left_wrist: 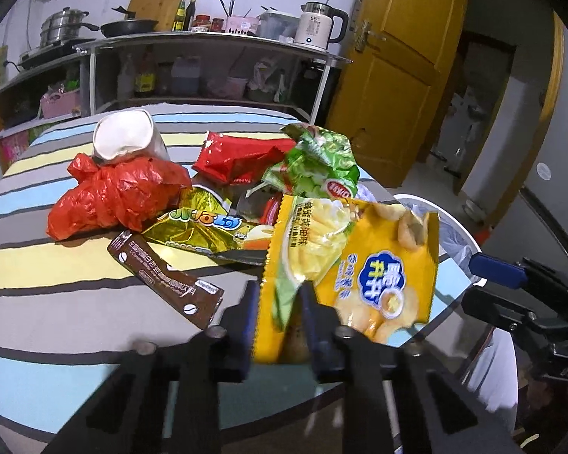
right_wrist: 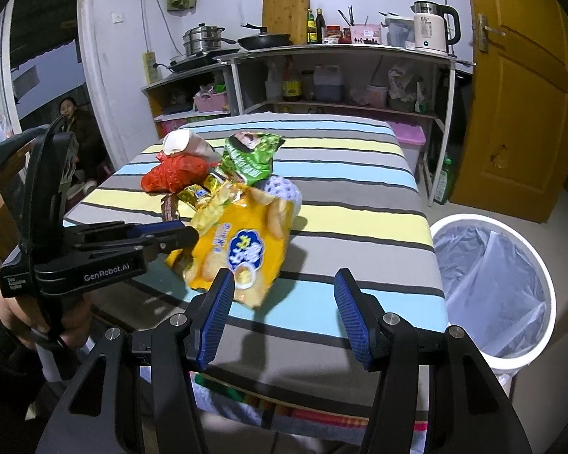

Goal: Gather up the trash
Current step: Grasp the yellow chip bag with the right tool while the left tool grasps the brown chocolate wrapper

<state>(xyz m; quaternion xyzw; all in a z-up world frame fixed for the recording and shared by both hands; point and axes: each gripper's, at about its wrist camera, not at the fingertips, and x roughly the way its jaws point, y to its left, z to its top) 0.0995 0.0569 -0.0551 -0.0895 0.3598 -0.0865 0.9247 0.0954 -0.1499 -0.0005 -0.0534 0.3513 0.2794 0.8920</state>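
Left hand-held gripper clamped on the lower edge of the yellow chip bag, pinched at the crimped end so the rest hangs free and lifts clear of the pile. Right hand-held gripper jaws wide apart, holding nothing, idle above the counter edge. Bag sits at 6 o'clock of the trash heap, red plastic bag at 10, green snack bag at 12, brown sachet at 8. White bin with liner stands on the floor at 3 o'clock of the counter, open-topped, likely the drop target
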